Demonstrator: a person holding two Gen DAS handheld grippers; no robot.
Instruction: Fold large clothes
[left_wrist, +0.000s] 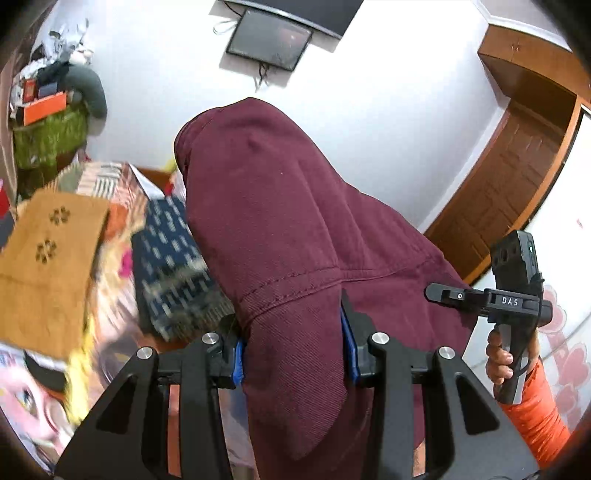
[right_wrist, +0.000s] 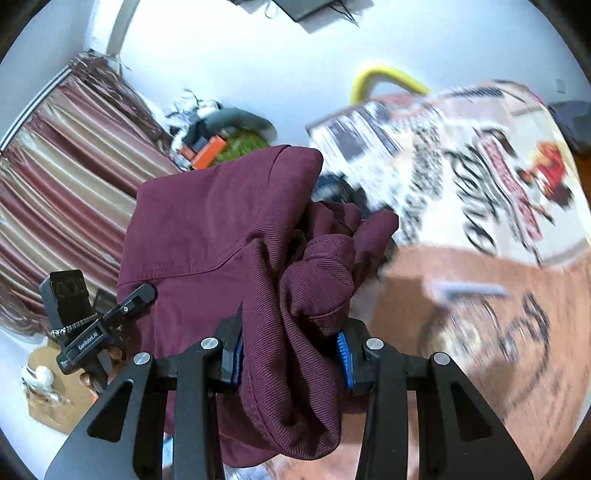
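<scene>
Maroon garment (left_wrist: 295, 229): one large piece of dark wine-red fabric with a fine ribbed or twill weave. Stitched seams and a hemmed edge show across its lower middle in the left wrist view. State: lifted and draped, not flat. In the left wrist view it fills the centre of the frame, rising to a rounded fold at upper centre and hanging down to the bottom edge. In the right wrist view the garment (right_wrist: 207, 229) occupies the centre and centre-left, with a smooth flat panel at upper left and a bunched, twisted mass of folds at centre right, trailing to the bottom.
</scene>
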